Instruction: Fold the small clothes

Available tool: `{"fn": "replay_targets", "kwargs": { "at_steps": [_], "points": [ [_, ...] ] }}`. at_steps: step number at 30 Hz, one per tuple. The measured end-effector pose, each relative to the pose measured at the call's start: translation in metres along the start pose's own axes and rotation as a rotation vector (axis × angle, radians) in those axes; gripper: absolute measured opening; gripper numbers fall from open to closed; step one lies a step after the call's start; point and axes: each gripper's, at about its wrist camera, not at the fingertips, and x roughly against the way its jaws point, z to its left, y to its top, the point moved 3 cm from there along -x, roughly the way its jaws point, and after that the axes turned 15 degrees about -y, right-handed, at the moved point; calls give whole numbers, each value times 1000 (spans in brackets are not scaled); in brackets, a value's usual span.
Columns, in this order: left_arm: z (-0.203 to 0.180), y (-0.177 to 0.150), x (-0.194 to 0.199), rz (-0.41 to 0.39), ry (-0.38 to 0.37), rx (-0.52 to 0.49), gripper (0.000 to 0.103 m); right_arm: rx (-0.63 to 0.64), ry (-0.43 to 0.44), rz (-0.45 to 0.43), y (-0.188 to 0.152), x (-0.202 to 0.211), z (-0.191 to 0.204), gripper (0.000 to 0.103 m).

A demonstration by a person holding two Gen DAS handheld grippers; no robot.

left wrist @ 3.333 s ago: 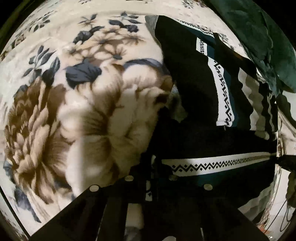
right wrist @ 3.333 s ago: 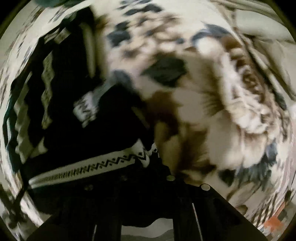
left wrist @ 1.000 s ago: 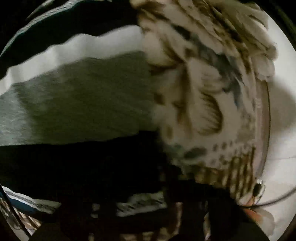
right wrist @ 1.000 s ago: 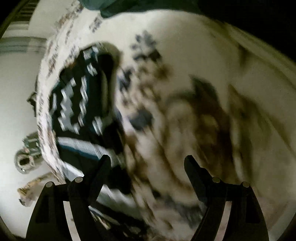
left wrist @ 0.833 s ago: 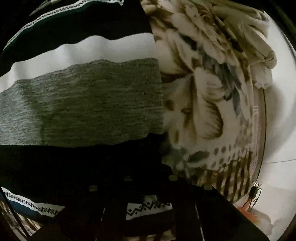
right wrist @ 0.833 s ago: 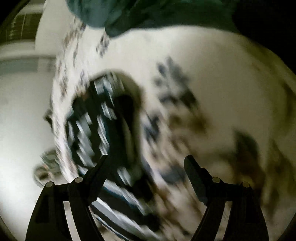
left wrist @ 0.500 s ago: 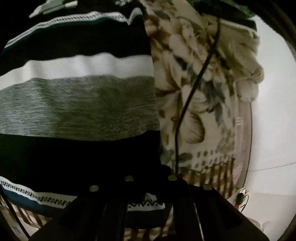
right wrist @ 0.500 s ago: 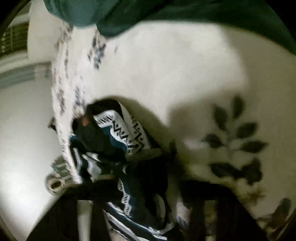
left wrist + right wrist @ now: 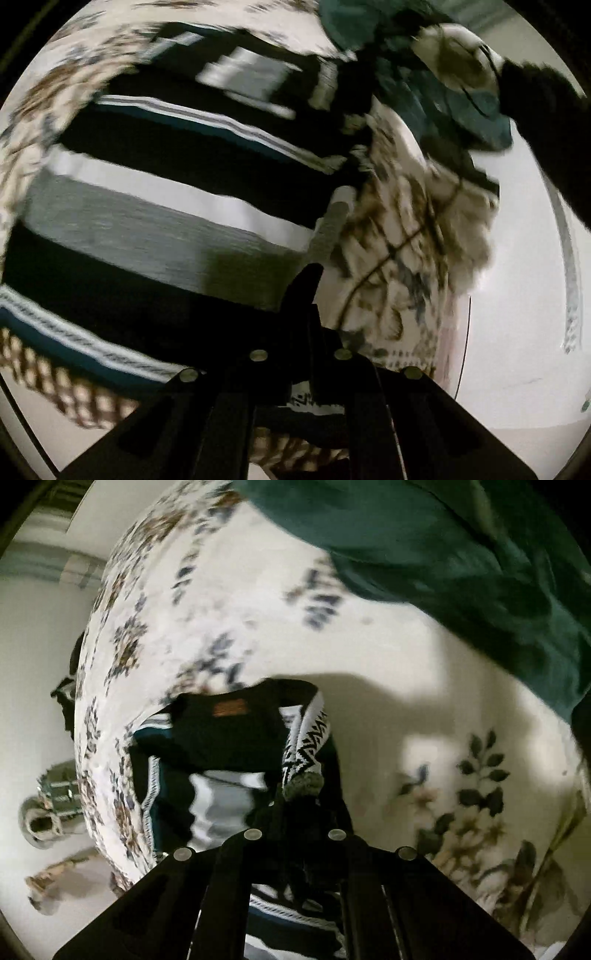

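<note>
A small striped sweater, black with white, grey and teal bands and zigzag trim, lies on a floral blanket. My left gripper is shut on the sweater's edge near its right side. In the right wrist view the sweater is bunched, with its collar label showing. My right gripper is shut on its zigzag-trimmed edge and holds it above the blanket.
A dark green garment lies at the far side of the blanket and also shows in the left wrist view. The blanket's edge drops to a pale floor. A metallic object sits on the floor at left.
My right gripper was open, then closed on the sweater's trimmed edge. My left gripper stays shut on the sweater, and the view has swung so the green garment shows.
</note>
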Motion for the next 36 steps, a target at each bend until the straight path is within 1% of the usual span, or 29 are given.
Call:
{"fn": "replay_targets", "kwargs": {
  "at_steps": [2,6,10,11,13,14,15,16,19,23,24,25,26,27,28,29,30,31,32,33,34,36],
  "points": [
    [22,2,26,-40,2,41,4,14,-23,-15,-1,13,25,6],
    [65,2,65,-102,5,120,4,14,-56,-32,-3,31,89,6],
    [111,2,106,-163,2,203,4,45,-108,-44,-4,35,158,6],
    [123,2,115,-176,2,220,3,23,-74,-69,-3,34,178,6],
    [144,2,130,-199,1,255,3,40,-99,-73,-3,31,217,6],
    [156,1,138,-212,0,274,3,52,-113,-76,-3,26,241,6],
    [168,1,144,-222,4,288,3,62,-127,-77,-3,23,257,6],
    [177,1,149,-231,4,301,1,80,-154,-80,-2,16,281,6],
    [211,1,159,-246,21,340,0,100,-219,-83,1,-7,331,6],
    [266,-1,160,-246,36,406,0,94,-301,-72,5,-47,373,6],
    [276,-1,159,-240,20,422,0,63,-299,-82,5,-55,380,6],
    [289,0,159,-232,-11,443,0,62,-310,-79,5,-63,386,6],
    [296,-1,161,-232,-23,454,0,69,-322,-64,6,-72,392,6],
    [301,-1,163,-235,-38,460,1,82,-335,-29,6,-83,397,7],
    [303,-1,165,-231,-48,460,3,94,-343,-1,7,-91,398,10],
    [305,-1,165,-216,-49,460,10,104,-346,9,6,-93,399,14],
    [305,-1,165,-202,-57,456,17,113,-344,13,2,-93,399,30],
    [304,-1,164,-194,-83,448,39,124,-331,6,-7,-89,399,48],
    [301,0,163,-191,-109,437,59,146,-328,-3,-16,-85,399,53],
    [299,0,162,-191,-124,428,61,176,-334,-12,-27,-81,399,55],
    [293,1,160,-191,-143,415,61,210,-336,-18,-42,-78,399,55],
    [282,6,147,-151,-166,384,61,263,-329,-8,-73,-75,396,55]
  ]
}}
